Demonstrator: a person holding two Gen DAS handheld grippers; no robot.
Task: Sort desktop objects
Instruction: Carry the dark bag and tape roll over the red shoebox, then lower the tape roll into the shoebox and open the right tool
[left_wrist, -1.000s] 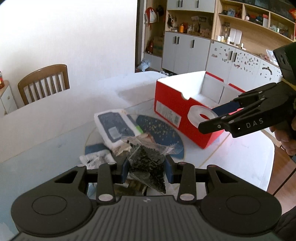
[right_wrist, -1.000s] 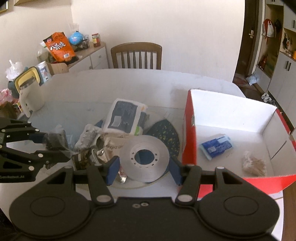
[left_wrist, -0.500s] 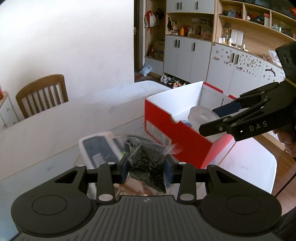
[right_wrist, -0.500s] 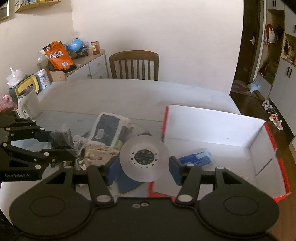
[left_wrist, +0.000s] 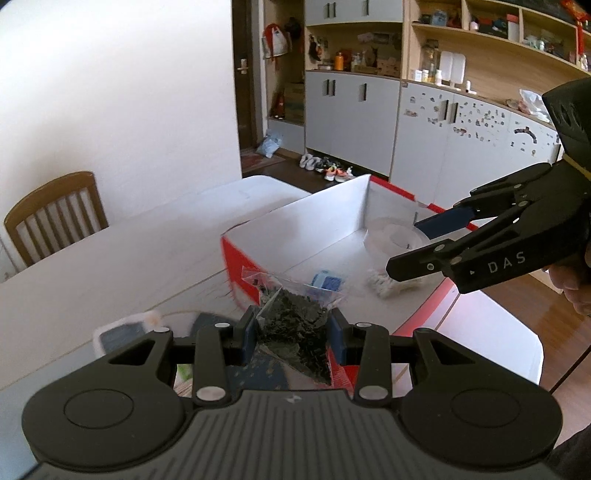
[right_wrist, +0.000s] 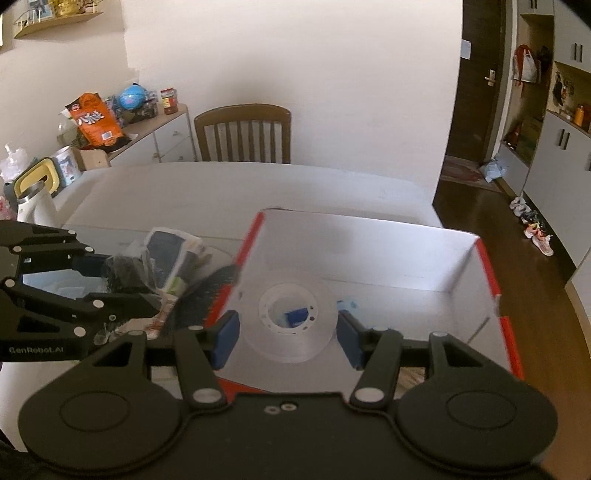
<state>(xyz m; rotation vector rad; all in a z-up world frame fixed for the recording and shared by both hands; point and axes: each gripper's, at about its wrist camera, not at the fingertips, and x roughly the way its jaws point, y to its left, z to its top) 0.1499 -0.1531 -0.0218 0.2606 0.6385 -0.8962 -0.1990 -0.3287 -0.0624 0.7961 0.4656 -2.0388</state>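
My left gripper (left_wrist: 292, 330) is shut on a clear bag of dark bits (left_wrist: 295, 321) and holds it over the near wall of the red box (left_wrist: 236, 264). It also shows in the right wrist view (right_wrist: 125, 280). My right gripper (right_wrist: 286, 332) is shut on a clear tape roll (right_wrist: 290, 319) and holds it above the white inside of the red box (right_wrist: 495, 288). The roll also shows in the left wrist view (left_wrist: 391, 238). A blue packet (left_wrist: 327, 282) and a pale bundle (left_wrist: 380, 284) lie in the box.
A white and blue tissue pack (right_wrist: 173, 254) and loose wrappers lie left of the box on the white table (right_wrist: 184, 192). A wooden chair (right_wrist: 243, 133) stands at the far side. A white kettle (right_wrist: 33, 199) stands far left.
Both grippers have risen and moved toward the box. The tape roll went from the pile to above the box floor. The bag moved from the pile to the box's near wall.
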